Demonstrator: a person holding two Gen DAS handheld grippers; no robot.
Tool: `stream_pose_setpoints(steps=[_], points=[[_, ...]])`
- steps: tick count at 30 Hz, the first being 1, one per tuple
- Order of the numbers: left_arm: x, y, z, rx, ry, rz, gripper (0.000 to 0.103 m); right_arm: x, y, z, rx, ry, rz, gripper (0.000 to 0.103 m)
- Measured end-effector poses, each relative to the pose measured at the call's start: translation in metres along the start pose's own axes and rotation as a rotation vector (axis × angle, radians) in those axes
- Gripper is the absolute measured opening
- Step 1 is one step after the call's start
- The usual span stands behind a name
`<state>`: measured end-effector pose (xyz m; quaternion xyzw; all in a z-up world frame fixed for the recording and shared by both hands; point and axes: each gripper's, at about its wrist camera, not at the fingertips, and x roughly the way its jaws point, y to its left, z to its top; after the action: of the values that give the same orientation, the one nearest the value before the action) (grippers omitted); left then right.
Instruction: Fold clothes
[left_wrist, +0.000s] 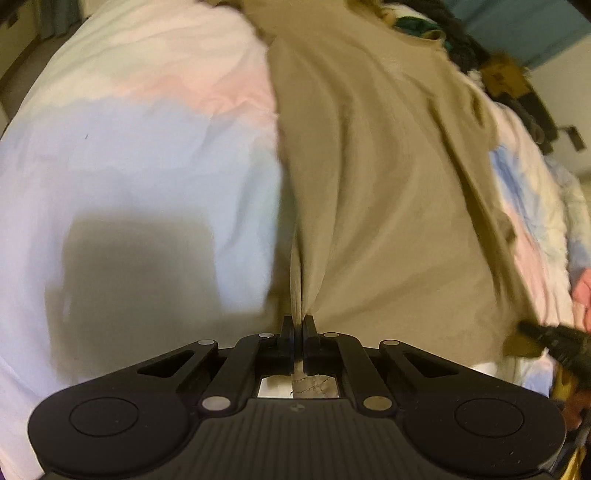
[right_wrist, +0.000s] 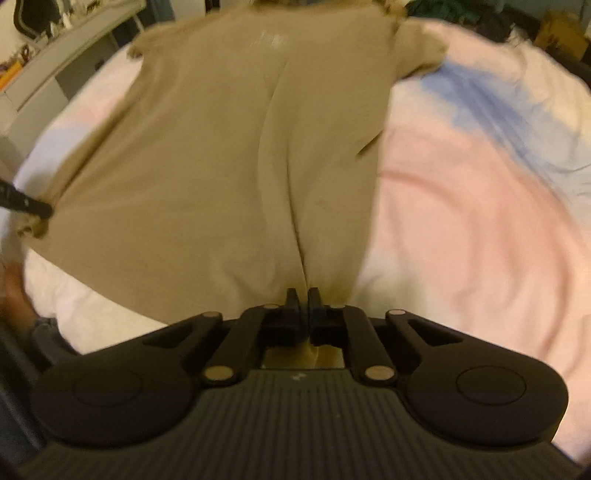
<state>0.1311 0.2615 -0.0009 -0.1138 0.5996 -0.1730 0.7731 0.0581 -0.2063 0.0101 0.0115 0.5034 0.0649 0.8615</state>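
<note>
A tan T-shirt (left_wrist: 369, 166) lies stretched over a bed, its sleeves at the far end. In the left wrist view my left gripper (left_wrist: 298, 321) is shut on the shirt's near hem, and a ridge of cloth runs up from between the pads. The right gripper (left_wrist: 526, 328) shows at the lower right edge, on the other corner of the hem. In the right wrist view the same T-shirt (right_wrist: 221, 166) fans out ahead, with my right gripper (right_wrist: 303, 295) shut on its hem. The left gripper (right_wrist: 46, 209) pinches the shirt's left corner there.
The bed cover (left_wrist: 129, 166) is pastel pink, blue and white, and also shows as the bed cover (right_wrist: 480, 221) on the right. Dark clothes (left_wrist: 454, 40) and a cardboard box (left_wrist: 506, 74) lie past the shirt. A grey desk (right_wrist: 74, 62) stands at the far left. A hand (left_wrist: 581, 291) is at the right edge.
</note>
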Motion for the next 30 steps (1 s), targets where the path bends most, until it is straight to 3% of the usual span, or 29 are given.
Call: stream_pose_setpoints(steps=[5, 10, 12, 14, 15, 16, 17, 18, 20, 23, 25, 30], points=[[-0.016, -0.017, -0.006, 0.017, -0.015, -0.048, 0.004, -0.041, -0.028, 0.006, 0.069, -0.059, 0.037, 0.007], [-0.006, -0.023, -0.04, -0.003, 0.038, 0.012, 0.007, -0.01, -0.036, -0.01, 0.107, 0.065, 0.062, 0.008], [-0.016, -0.027, -0.041, 0.019, 0.02, 0.037, 0.026, -0.004, -0.041, -0.015, 0.142, 0.082, 0.067, 0.009], [-0.028, -0.033, -0.041, 0.046, -0.017, 0.049, 0.047, -0.012, -0.049, -0.014, 0.181, 0.043, 0.09, 0.013], [-0.036, -0.04, -0.041, 0.071, -0.054, 0.053, 0.052, -0.017, -0.054, -0.013, 0.202, 0.017, 0.105, 0.026], [-0.045, -0.05, -0.041, 0.109, -0.109, 0.074, 0.055, -0.021, -0.059, -0.011, 0.223, -0.011, 0.12, 0.056], [-0.053, -0.062, -0.042, 0.148, -0.175, 0.112, 0.059, -0.027, -0.062, -0.008, 0.242, -0.058, 0.127, 0.072], [-0.061, -0.074, -0.044, 0.186, -0.241, 0.149, 0.07, -0.033, -0.066, -0.005, 0.269, -0.124, 0.131, 0.091], [-0.074, -0.102, -0.05, 0.215, -0.357, 0.168, 0.082, -0.033, -0.074, 0.008, 0.35, -0.254, 0.159, 0.089], [-0.088, -0.147, -0.056, 0.217, -0.506, 0.15, 0.083, -0.006, -0.094, 0.034, 0.529, -0.394, 0.252, 0.089], [-0.077, -0.178, -0.049, 0.201, -0.532, 0.106, 0.083, 0.024, -0.112, 0.051, 0.669, -0.475, 0.309, 0.089], [-0.034, -0.241, -0.056, 0.156, -0.597, -0.001, 0.089, 0.107, -0.147, 0.081, 0.937, -0.561, 0.462, 0.09]])
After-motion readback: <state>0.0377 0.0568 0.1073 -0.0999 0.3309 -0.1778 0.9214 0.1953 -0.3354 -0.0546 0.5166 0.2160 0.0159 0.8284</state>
